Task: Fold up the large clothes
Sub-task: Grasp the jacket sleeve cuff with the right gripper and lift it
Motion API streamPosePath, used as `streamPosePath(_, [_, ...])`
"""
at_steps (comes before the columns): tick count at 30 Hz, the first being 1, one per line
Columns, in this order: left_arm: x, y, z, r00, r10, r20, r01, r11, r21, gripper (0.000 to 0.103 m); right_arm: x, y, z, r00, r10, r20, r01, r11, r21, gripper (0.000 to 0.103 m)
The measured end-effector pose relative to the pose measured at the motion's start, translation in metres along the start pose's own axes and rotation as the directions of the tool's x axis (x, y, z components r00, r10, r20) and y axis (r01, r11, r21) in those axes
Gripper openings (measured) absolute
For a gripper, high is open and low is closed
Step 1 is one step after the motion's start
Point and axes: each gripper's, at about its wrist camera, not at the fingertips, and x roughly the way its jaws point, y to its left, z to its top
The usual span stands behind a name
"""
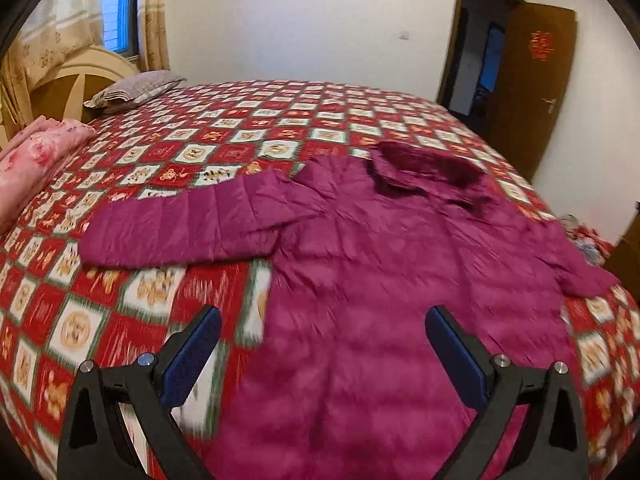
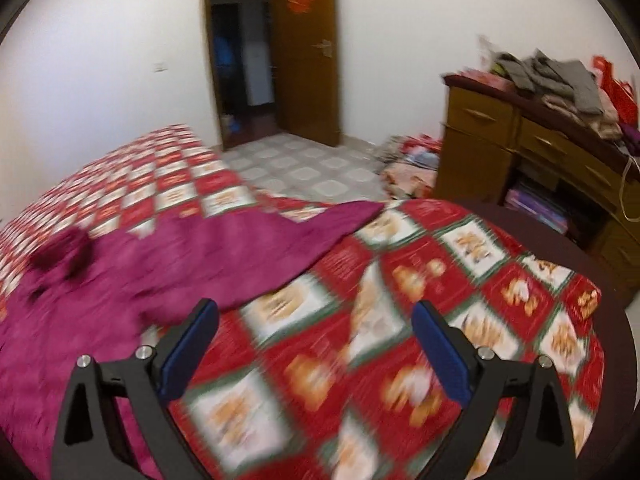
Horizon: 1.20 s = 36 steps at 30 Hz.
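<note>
A magenta quilted jacket (image 1: 360, 264) is lying spread flat on a bed covered by a red-and-white checked bedspread (image 1: 168, 148). In the left wrist view, its near hem is lying under the camera, its dark collar (image 1: 424, 172) is pointing toward the far side, and one sleeve (image 1: 180, 232) is stretching out to the left across the bedspread. The other sleeve is reaching toward the bed's right edge.

The left claw (image 1: 323, 354) is hanging above the jacket's lower part with its blue-padded fingers spread wide and nothing between them. One finger is showing over bare bedspread just beside the jacket's left edge, the other over the fabric itself.

In the right wrist view, the right claw (image 2: 316, 350) is likewise gaping wide and carrying nothing, sitting above bare bedspread to the right of the jacket (image 2: 120, 280). The jacket's sleeve tip (image 2: 360, 210) is pointing toward the bed's far edge. Both views are blurring with motion.

A wide stretch of bedspread is lying free beyond the jacket. A folded pink blanket (image 1: 36, 160) and a pillow (image 1: 136, 88) are sitting near the headboard, well apart from the jacket. Past the bed's edge, tiled floor (image 2: 304, 168) is opening toward a doorway (image 2: 244, 52), and a wooden dresser (image 2: 520, 136) piled with clothes is standing to the right.
</note>
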Motion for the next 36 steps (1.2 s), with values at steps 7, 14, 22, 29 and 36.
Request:
streamPosePath(7, [0.076, 0.012, 0.034, 0.999, 0.044, 0.022, -0.043, 0.998, -0.039, 0.102, 0.092, -0.049, 0.051, 0.997, -0.002, -0.083, 0.018, 0.982, 0.189, 0.09])
streamPosePath(14, [0.119, 0.016, 0.021, 0.996, 0.085, 0.04, -0.081, 0.993, -0.089, 0.102, 0.157, -0.055, 0.071, 0.987, -0.016, -0.159, 0.054, 0.97, 0.236, 0.082])
streamPosePath(22, [0.149, 0.025, 0.011, 0.996, 0.049, -0.075, -0.059, 0.989, -0.138, 0.102, 0.193, -0.04, 0.081, 0.978, -0.08, -0.195, 0.101, 0.989, 0.104, 0.018])
streamPosePath(29, [0.158, 0.016, 0.01, 0.989, 0.098, -0.115, -0.108, 0.99, -0.088, 0.102, 0.182, -0.053, 0.074, 0.981, 0.024, -0.19, 0.012, 0.983, 0.184, 0.011])
streamPosePath(36, [0.157, 0.018, 0.008, 0.989, 0.09, -0.121, -0.102, 0.991, -0.092, 0.102, 0.094, -0.014, 0.105, 0.987, 0.16, -0.009, -0.158, 0.982, 0.106, 0.01])
